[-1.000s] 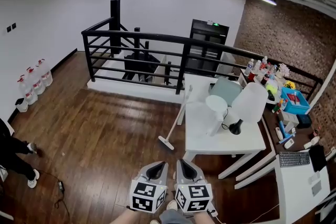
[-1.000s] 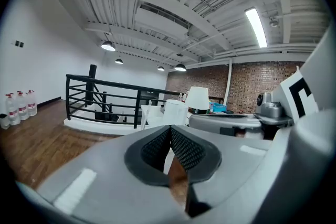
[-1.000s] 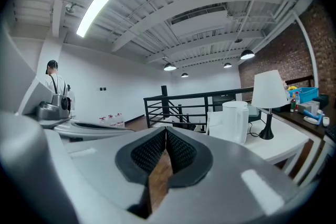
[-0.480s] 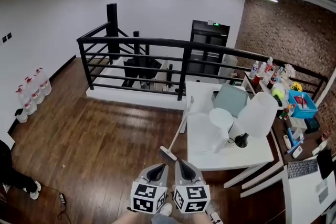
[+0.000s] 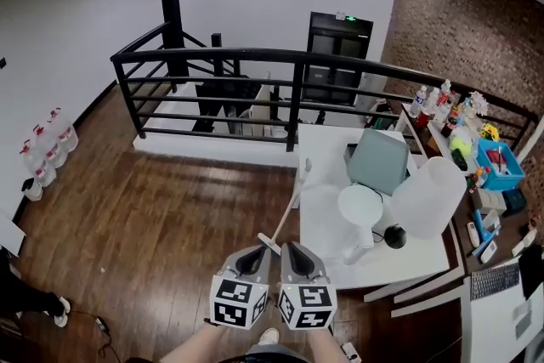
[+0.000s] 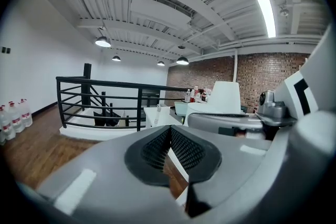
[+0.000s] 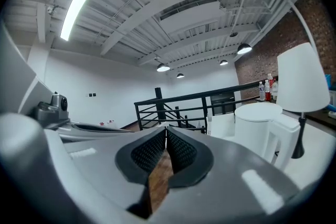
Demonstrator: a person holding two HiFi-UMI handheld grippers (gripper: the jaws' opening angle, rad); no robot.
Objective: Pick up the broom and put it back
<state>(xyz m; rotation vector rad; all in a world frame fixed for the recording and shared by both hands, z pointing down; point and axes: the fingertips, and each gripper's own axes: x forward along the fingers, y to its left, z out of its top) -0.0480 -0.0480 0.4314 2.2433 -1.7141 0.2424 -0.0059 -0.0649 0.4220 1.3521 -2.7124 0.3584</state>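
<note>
Slantwise, slim white broom (image 5: 290, 201) leans on table (image 5: 321, 183); left tongs (image 5: 253, 254), right tongs (image 5: 291, 251) clenched empty.

No legible text, brand or number is found in any view. A small green lit sign (image 5: 346, 16) sits above the dark doorway (image 5: 338, 55); its characters are too small to read. Labels on the bottles (image 5: 442, 98) on the side table cannot be read. The left gripper (image 5: 254, 253) and right gripper (image 5: 290, 251) bear black-and-white square marker patterns only, with no characters.
</note>
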